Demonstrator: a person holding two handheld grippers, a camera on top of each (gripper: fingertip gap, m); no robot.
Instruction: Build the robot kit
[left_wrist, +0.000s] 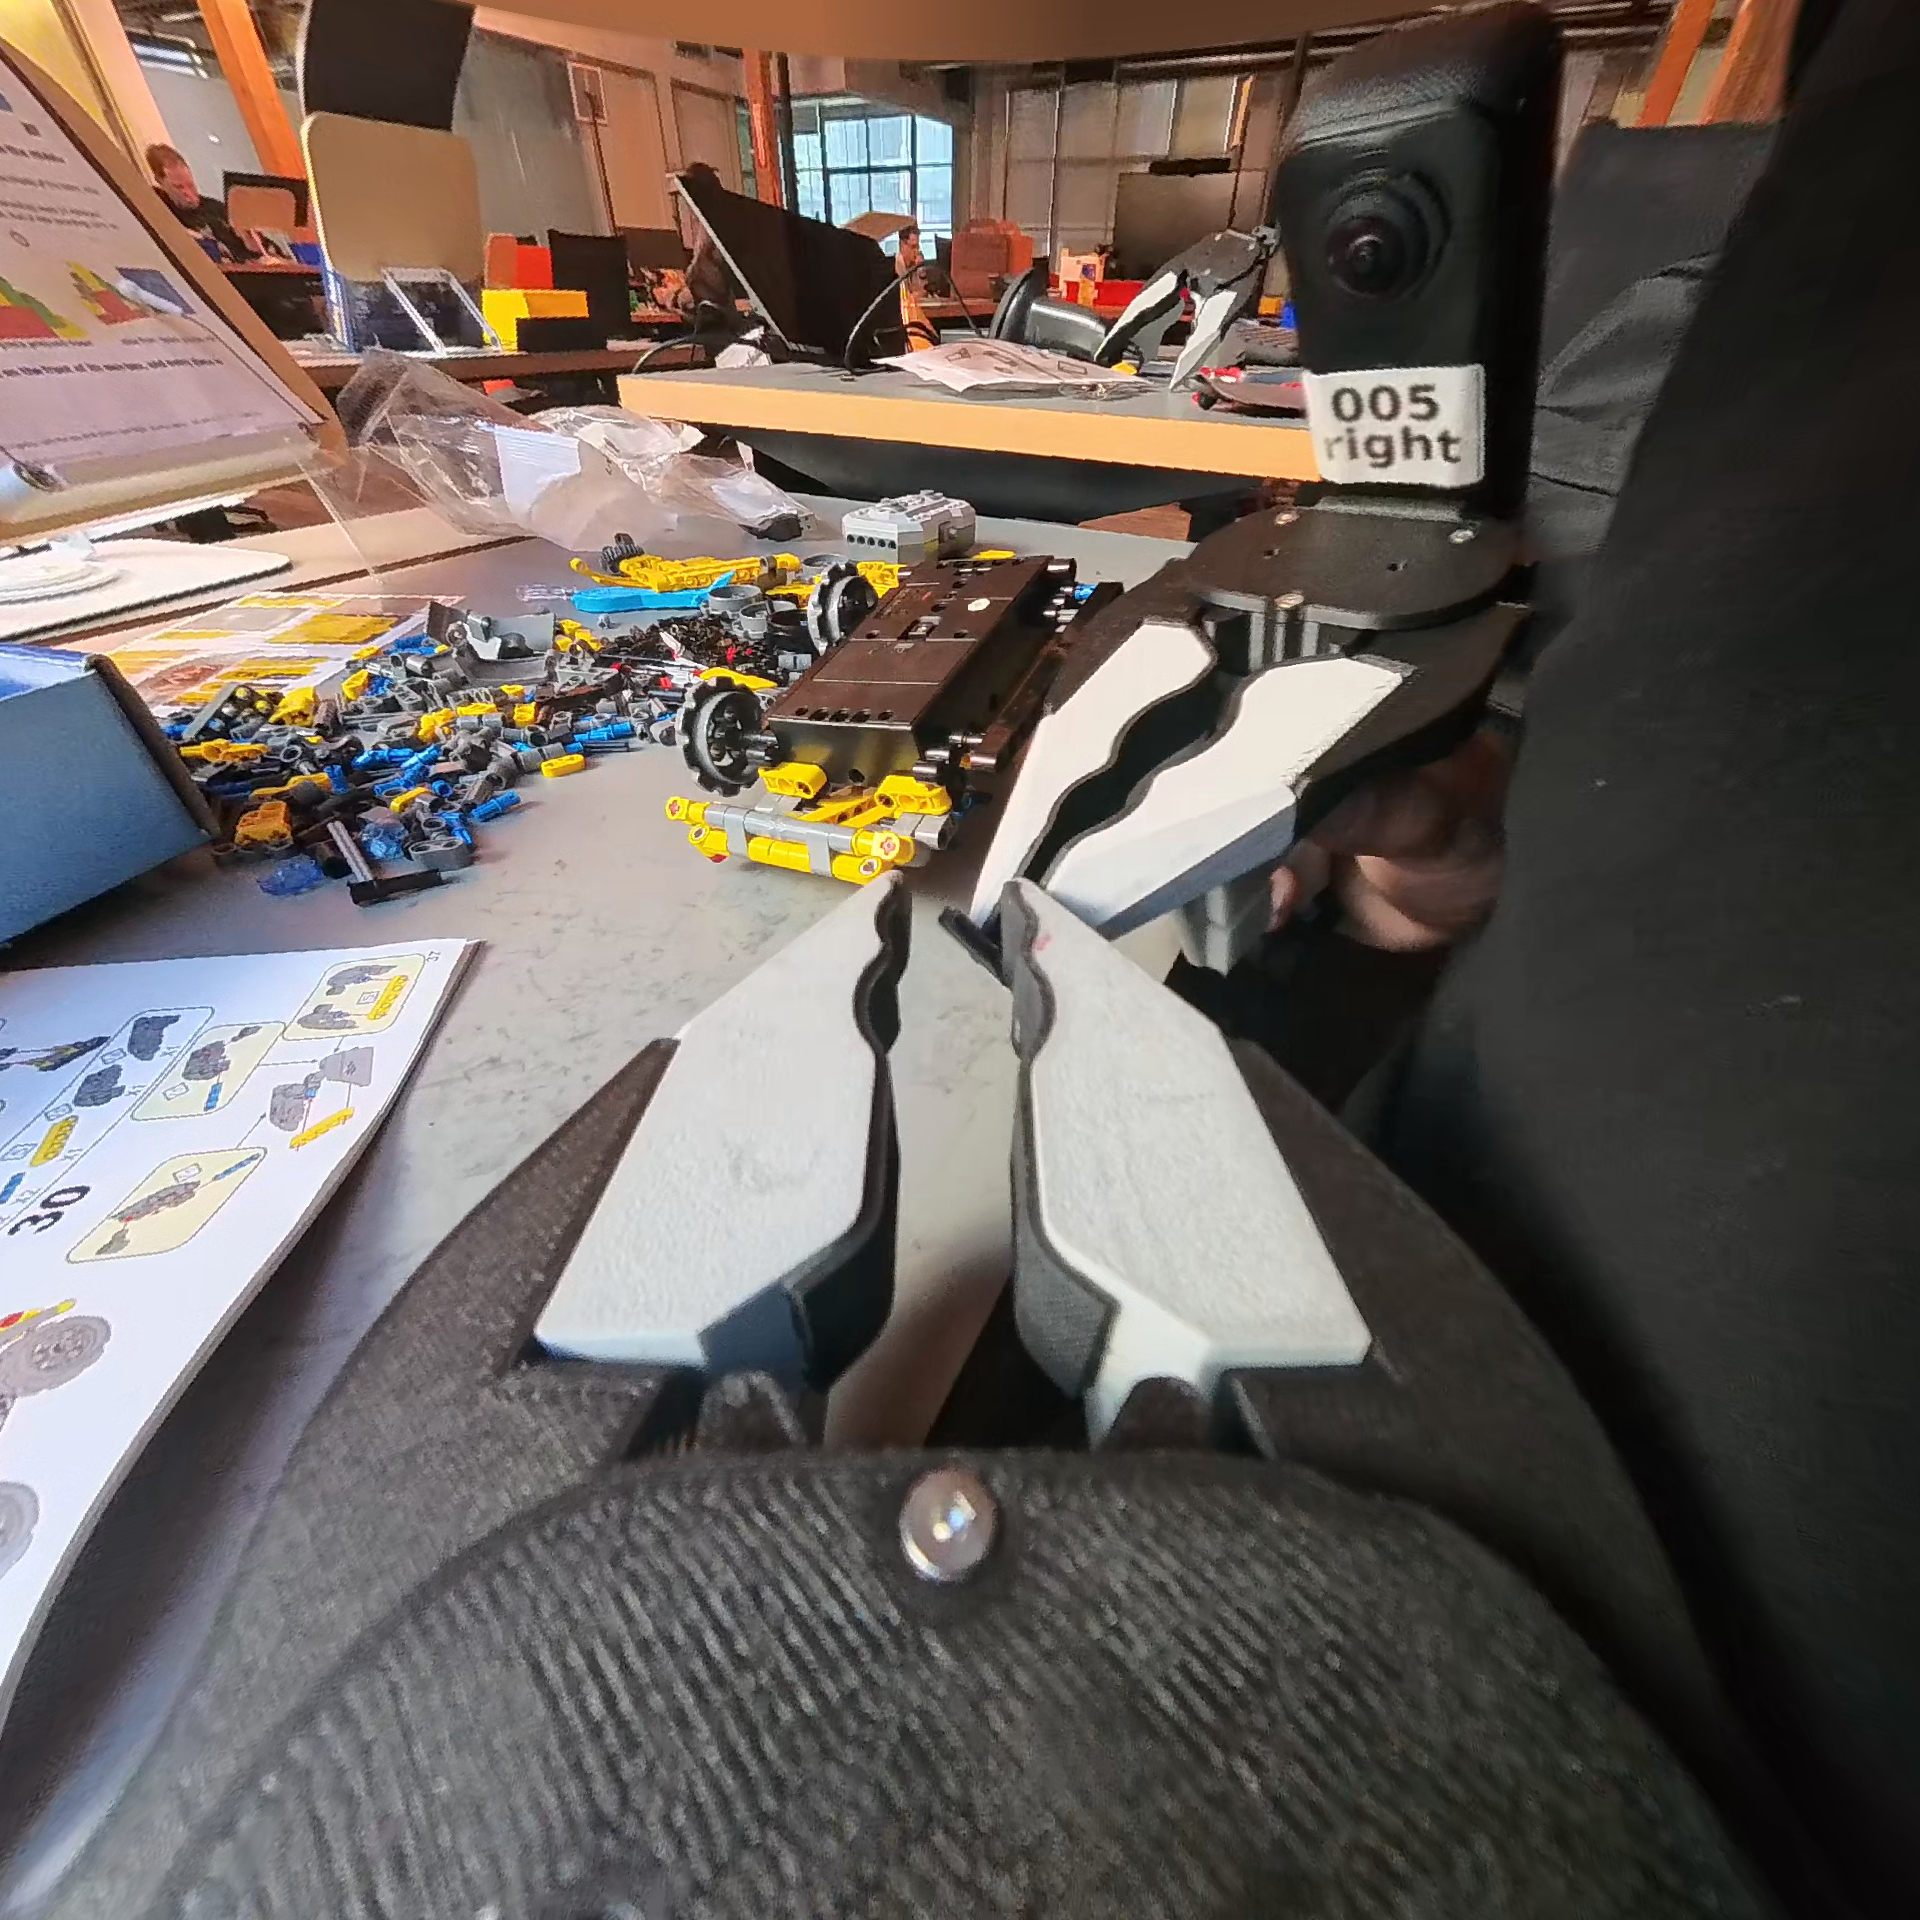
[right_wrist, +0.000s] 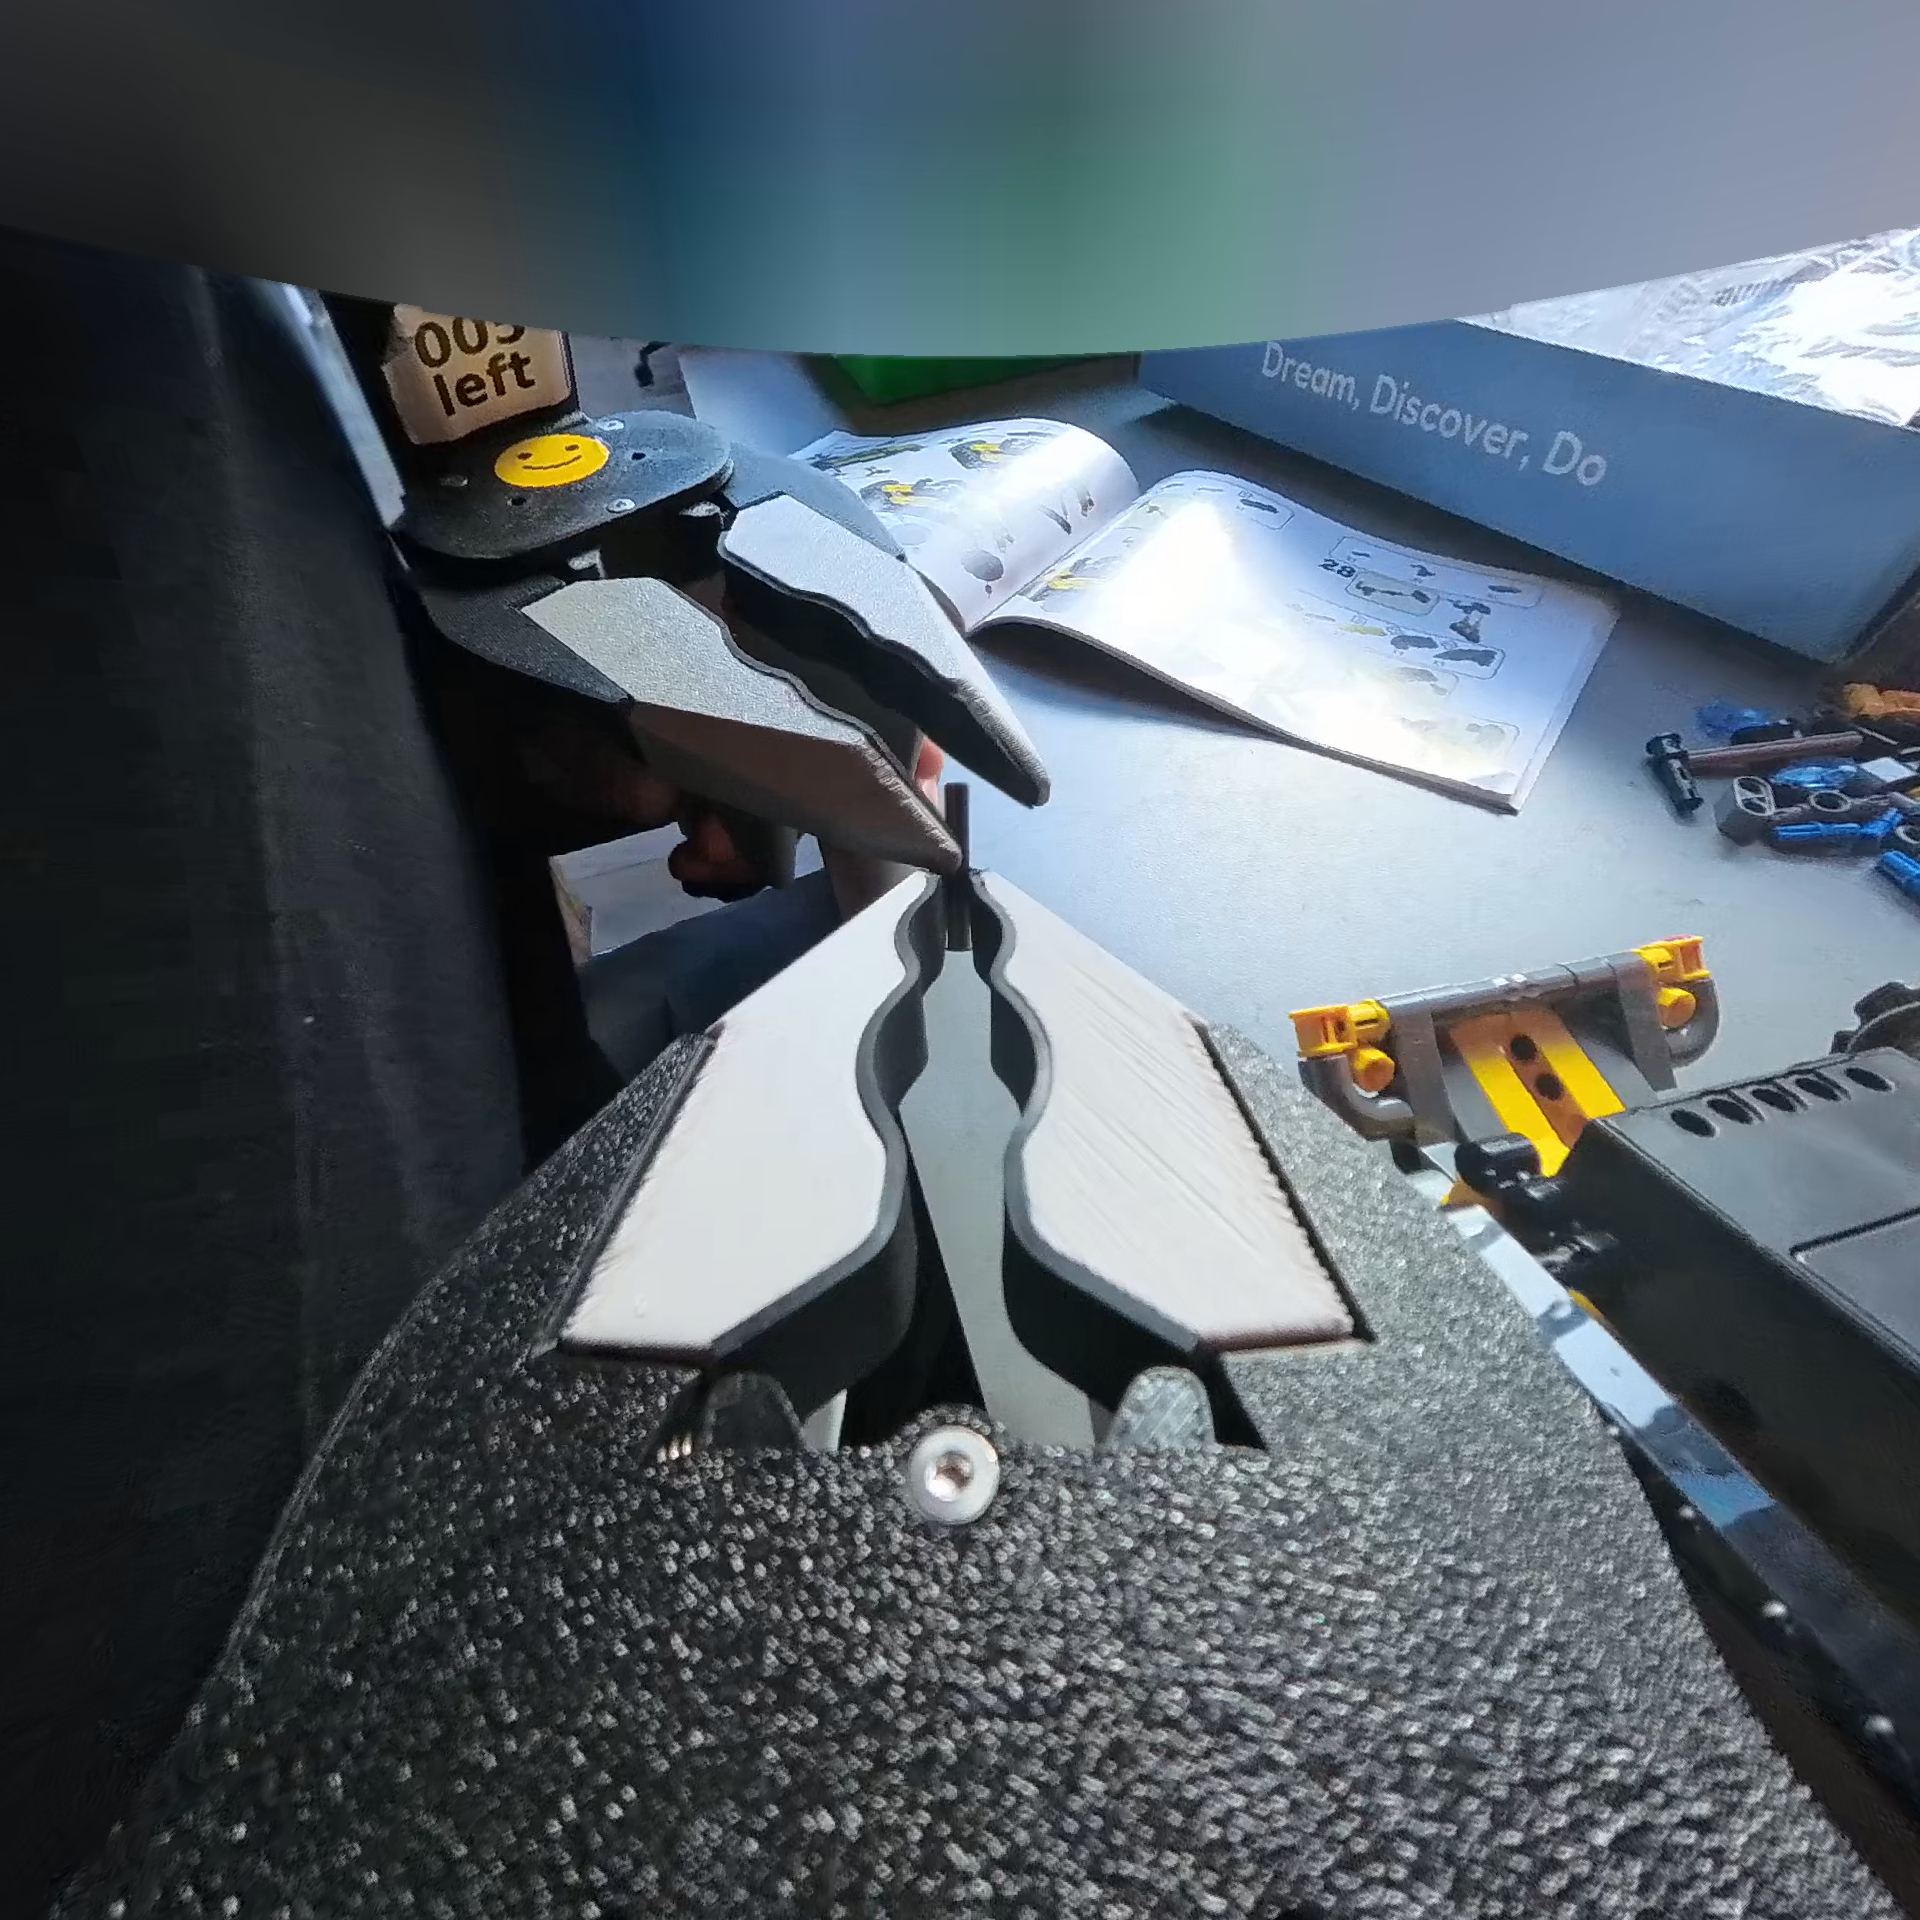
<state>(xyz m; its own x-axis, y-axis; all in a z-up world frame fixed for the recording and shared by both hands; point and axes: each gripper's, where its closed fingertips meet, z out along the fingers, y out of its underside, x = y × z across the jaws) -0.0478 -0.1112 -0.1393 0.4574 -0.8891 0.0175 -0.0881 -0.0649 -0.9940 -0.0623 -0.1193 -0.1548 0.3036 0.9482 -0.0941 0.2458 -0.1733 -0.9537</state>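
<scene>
Two grippers meet tip to tip above the grey table (left_wrist: 582, 914): the right gripper (right_wrist: 951, 881) pinches a thin black axle (right_wrist: 956, 821), upright, and the left gripper (left_wrist: 954, 906), narrowly parted, closes around its upper end, the chassis model (left_wrist: 894, 686) beyond.

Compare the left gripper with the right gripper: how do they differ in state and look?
The right gripper is shut on a thin dark pin; the left gripper is open, its tips beside that pin. The left gripper carries a yellow smiley sticker; none shows on the right gripper. Both have pale fingers with wavy black inner edges.
</scene>
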